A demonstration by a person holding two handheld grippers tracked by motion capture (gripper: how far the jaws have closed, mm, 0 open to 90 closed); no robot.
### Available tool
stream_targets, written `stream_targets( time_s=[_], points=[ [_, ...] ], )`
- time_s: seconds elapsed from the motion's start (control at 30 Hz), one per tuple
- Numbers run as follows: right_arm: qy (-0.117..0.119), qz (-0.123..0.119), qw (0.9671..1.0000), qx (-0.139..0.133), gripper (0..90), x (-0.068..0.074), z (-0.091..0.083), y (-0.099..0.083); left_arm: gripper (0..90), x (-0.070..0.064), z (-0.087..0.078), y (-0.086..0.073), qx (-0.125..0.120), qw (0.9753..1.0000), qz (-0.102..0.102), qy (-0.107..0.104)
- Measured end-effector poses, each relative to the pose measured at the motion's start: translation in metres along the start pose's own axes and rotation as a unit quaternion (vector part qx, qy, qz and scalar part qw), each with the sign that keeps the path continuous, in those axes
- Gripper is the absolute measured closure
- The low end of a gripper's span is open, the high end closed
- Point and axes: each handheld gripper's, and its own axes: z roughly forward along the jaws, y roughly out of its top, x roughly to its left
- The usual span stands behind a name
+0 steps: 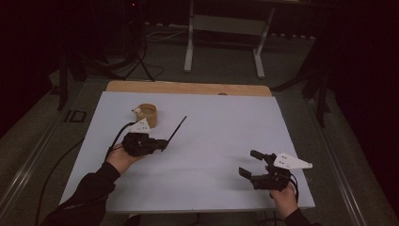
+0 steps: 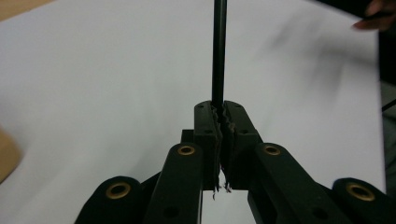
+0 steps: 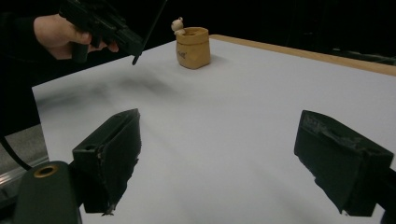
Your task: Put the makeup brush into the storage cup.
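My left gripper (image 1: 163,143) is shut on a thin black stick (image 1: 177,128) that points up and to the right, above the white table (image 1: 221,141). In the left gripper view the black stick (image 2: 218,51) rises straight out from between the closed jaws of the left gripper (image 2: 222,116). My right gripper (image 1: 251,163) sits near the table's front right, open with nothing between its fingers (image 3: 112,149). A small tan pot (image 1: 147,114) with a little figure on its rim stands at the back left, just behind the left hand. From the right gripper view the tan pot (image 3: 192,46) is far off.
A wooden strip (image 1: 188,88) runs along the table's far edge. Beyond it a white frame stand (image 1: 226,33) and cables lie on the dark floor. In the right gripper view the left hand (image 3: 56,32) holds its gripper at the upper left.
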Motion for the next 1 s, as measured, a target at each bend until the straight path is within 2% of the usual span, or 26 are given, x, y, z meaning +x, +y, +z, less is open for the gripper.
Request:
stream_targets(
  time_s=[0.17,0.3,0.4,0.5,0.67,0.93,1.0],
  points=[
    [0.002,0.009,1.0,0.001,14.6,0.0,0.0,0.001,85.4,-0.003,0.005,-0.006,-0.019,0.9995,-0.017,-0.016],
    [0.006,0.031,0.9995,0.0,16.1,0.002,0.0,0.005,85.5,-0.006,0.008,-0.009,-0.042,0.9985,-0.021,-0.028],
    [0.007,0.038,0.9993,0.004,18.3,0.005,-0.001,0.009,85.5,-0.009,0.01,-0.009,-0.055,0.9975,-0.023,-0.038],
    [0.021,0.049,0.9985,0.009,18.3,0.005,0.002,0.012,85.4,-0.011,0.011,-0.008,-0.067,0.9966,-0.015,-0.045],
    [0.02,0.051,0.9985,0.004,16.2,0.006,0.005,0.017,85.4,-0.014,0.013,-0.011,-0.08,0.9957,-0.006,-0.047],
    [0.038,0.055,0.9977,0.008,15.2,0.01,0.013,0.026,85.4,-0.013,0.017,-0.015,-0.102,0.9921,-0.03,-0.067],
    [0.045,0.057,0.9973,0.008,15.2,0.012,0.016,0.028,85.4,-0.012,0.018,-0.015,-0.106,0.9904,-0.04,-0.079]
  ],
)
